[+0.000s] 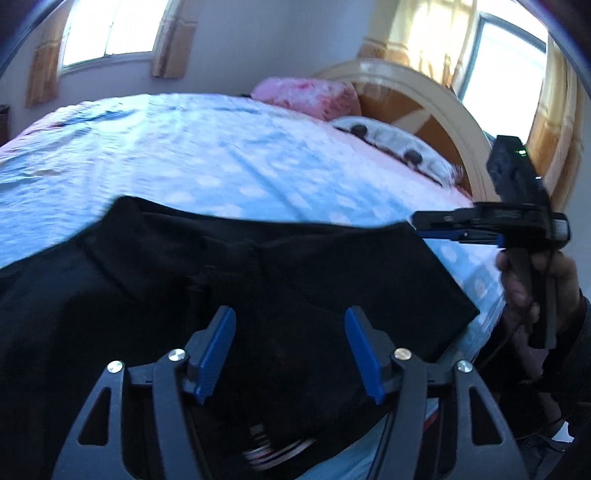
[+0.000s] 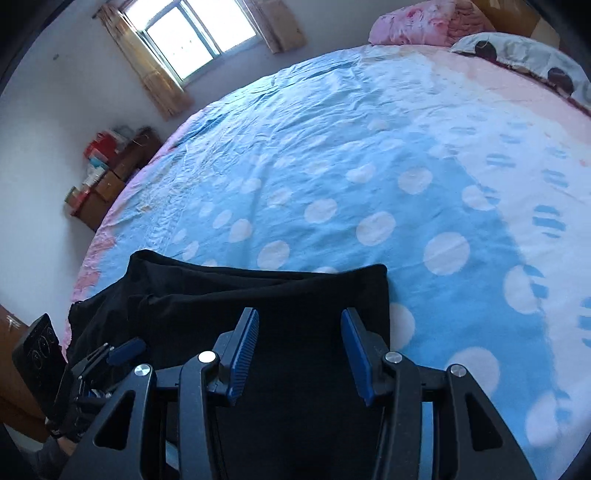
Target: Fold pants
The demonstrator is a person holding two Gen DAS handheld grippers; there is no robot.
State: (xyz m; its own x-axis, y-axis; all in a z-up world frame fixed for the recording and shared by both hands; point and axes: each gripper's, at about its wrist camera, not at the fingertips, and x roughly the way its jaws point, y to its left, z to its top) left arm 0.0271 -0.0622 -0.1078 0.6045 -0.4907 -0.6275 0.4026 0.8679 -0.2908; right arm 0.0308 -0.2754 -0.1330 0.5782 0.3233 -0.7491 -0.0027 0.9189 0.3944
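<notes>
Black pants lying folded on the near edge of the bed, over a blue sheet with pale dots. Left claw hovering just above the dark cloth, blue pads spread apart, nothing pinched between them. Right claw likewise parted over the pants' right half, gripping nothing; seen from the left wrist it sits off the garment's far right corner, a hand wrapped around its handle. Pink pillow and spotted pillow up by the headboard
</notes>
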